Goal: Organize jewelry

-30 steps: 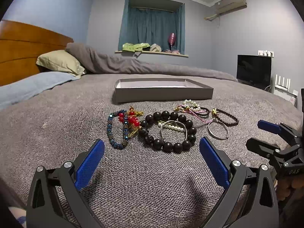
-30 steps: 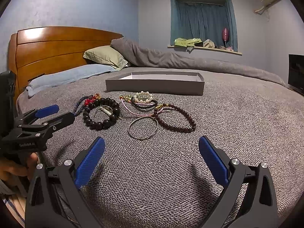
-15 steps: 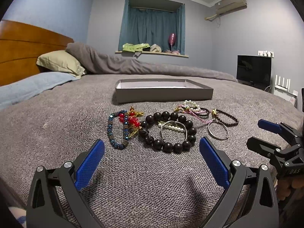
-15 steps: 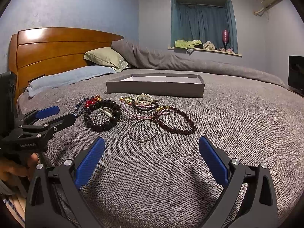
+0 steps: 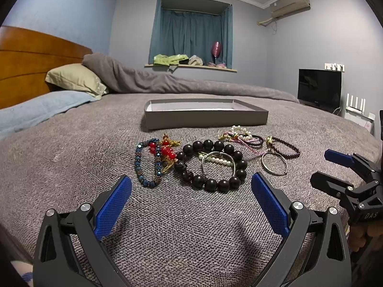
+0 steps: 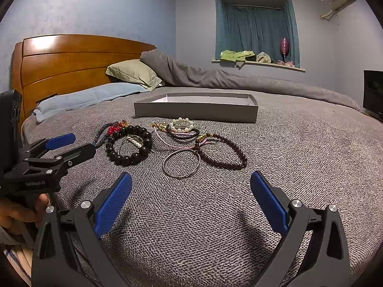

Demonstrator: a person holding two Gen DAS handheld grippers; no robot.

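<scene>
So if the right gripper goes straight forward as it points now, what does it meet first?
Probably the thin silver bangle, which lies on the grey bedspread nearest ahead of the open right gripper. The dark red bead bracelet is just beyond. Depth is uncertain in this fisheye view.

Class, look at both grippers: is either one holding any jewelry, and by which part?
Nothing is held. The left gripper and right gripper are both open above the blanket.
</scene>
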